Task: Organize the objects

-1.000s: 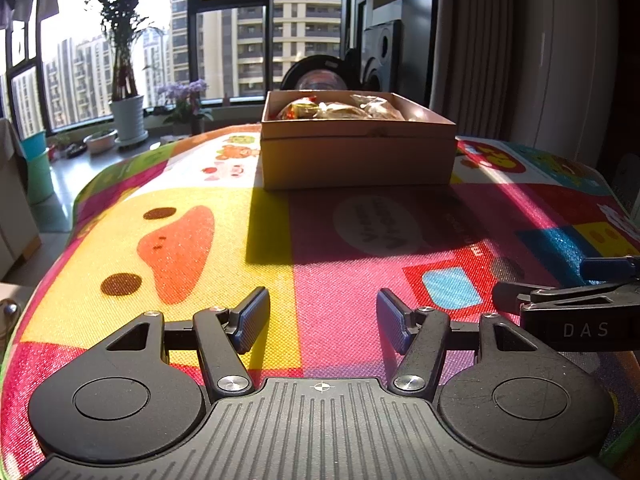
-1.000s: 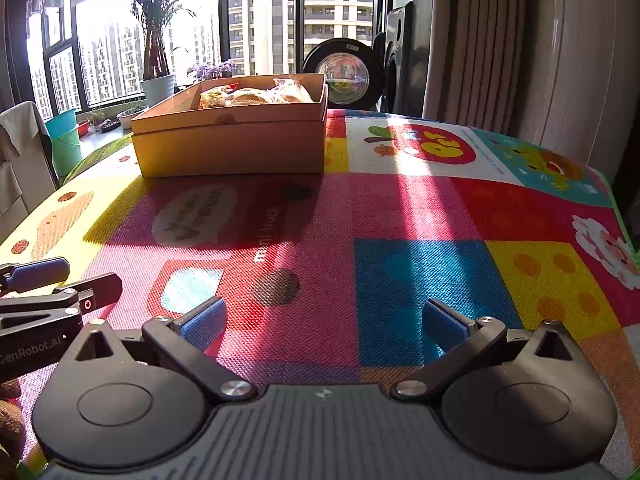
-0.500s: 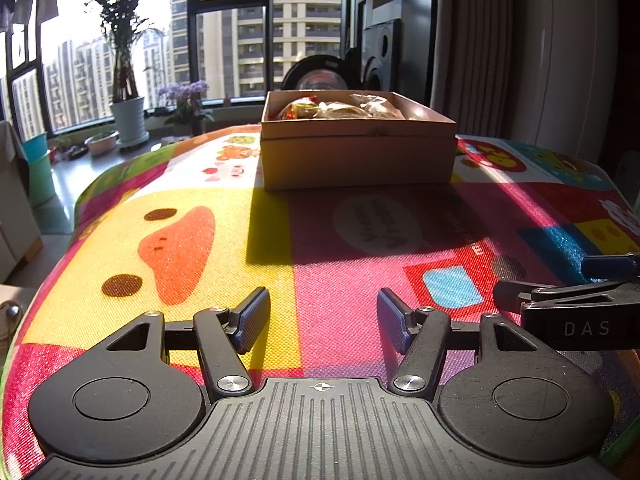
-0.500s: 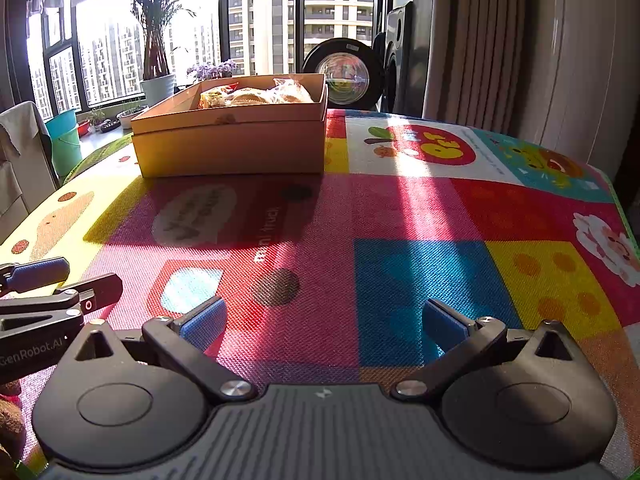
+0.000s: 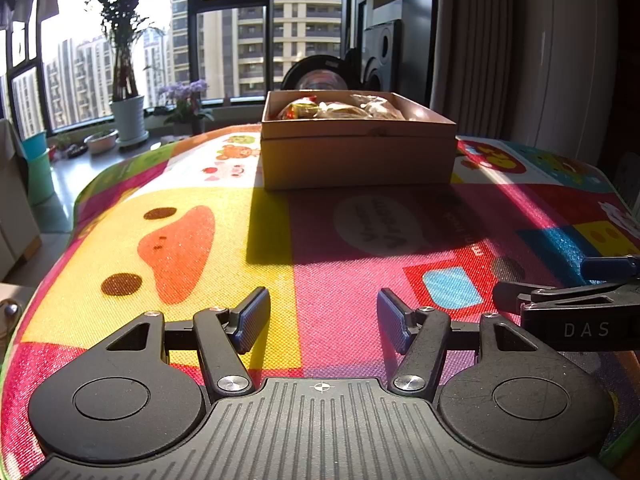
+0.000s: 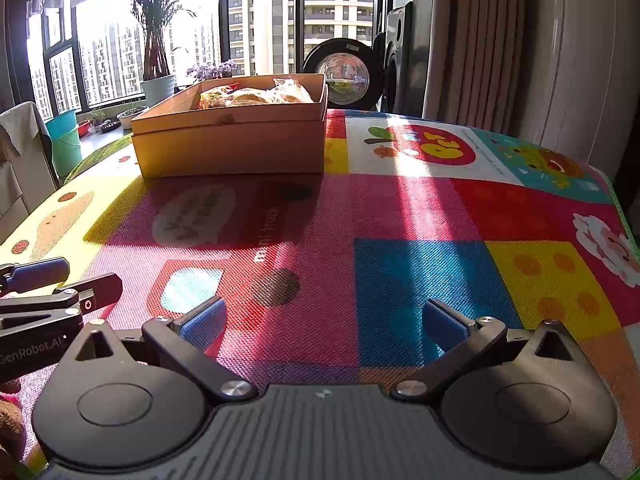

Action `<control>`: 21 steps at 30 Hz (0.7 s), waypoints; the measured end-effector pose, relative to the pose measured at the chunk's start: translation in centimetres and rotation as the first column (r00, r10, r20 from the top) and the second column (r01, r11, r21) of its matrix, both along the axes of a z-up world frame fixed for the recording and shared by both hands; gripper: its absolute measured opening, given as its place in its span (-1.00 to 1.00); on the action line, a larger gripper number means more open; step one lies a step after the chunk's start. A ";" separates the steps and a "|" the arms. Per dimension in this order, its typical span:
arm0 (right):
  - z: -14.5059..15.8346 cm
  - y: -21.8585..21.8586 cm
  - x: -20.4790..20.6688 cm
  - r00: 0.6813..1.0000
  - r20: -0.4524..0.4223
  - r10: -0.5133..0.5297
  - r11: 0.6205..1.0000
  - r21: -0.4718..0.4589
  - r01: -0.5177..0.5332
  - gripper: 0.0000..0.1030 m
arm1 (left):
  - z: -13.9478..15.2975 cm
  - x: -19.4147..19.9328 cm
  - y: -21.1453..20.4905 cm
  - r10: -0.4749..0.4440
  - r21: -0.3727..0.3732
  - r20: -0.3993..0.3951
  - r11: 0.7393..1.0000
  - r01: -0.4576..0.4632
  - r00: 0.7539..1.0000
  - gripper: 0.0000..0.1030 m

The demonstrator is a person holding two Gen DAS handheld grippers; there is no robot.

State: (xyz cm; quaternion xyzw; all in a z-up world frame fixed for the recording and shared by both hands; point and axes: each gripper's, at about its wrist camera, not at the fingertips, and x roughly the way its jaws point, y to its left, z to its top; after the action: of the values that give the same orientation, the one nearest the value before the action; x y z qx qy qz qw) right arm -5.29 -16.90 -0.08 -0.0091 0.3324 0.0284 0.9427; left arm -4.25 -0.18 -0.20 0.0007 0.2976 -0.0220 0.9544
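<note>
A: Any writing? The right gripper shows "DAS"; the left gripper reads "GenRobot.AI"; the mat says "mini truck".

B: The cardboard box sits at the mat's far end; its wrapped contents are perhaps snacks. Both grippers gape empty, unchanged from before.

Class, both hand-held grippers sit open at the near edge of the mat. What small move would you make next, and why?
Probably ease the right hand-held gripper forward toward the cardboard box. Both it and the left hand-held gripper are open and empty, and the wrapped items lie only in that far box.
</note>
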 end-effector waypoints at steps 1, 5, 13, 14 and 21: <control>0.0 0.0 0.0 1.000 0.000 0.000 1.000 -0.001 0.000 1.00 | 0.0 0.0 0.0 0.000 -0.003 0.000 1.000 0.000 1.000 0.27; 0.0 0.0 0.0 1.000 0.000 0.000 1.000 0.000 0.000 1.00 | 0.0 0.0 0.0 0.000 -0.011 0.001 1.000 0.000 1.000 0.27; 0.0 0.0 -0.1 1.000 0.000 0.000 1.000 0.000 0.000 1.00 | 0.0 0.0 0.0 -0.001 -0.011 0.001 1.000 0.001 1.000 0.27; 0.0 0.0 -0.1 1.000 0.000 0.000 1.000 0.000 0.000 1.00 | 0.0 0.0 0.1 0.000 -0.011 0.001 1.000 0.001 1.000 0.27; 0.0 0.0 -0.1 1.000 0.000 0.000 1.000 0.000 0.000 1.00 | -0.1 0.0 0.0 -0.002 -0.010 0.001 1.000 0.002 1.000 0.27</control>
State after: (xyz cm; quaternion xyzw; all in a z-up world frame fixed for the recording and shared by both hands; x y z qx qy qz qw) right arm -5.35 -16.88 -0.05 -0.0091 0.3324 0.0284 0.9427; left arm -4.24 -0.16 -0.27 -0.0039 0.2972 -0.0246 0.9545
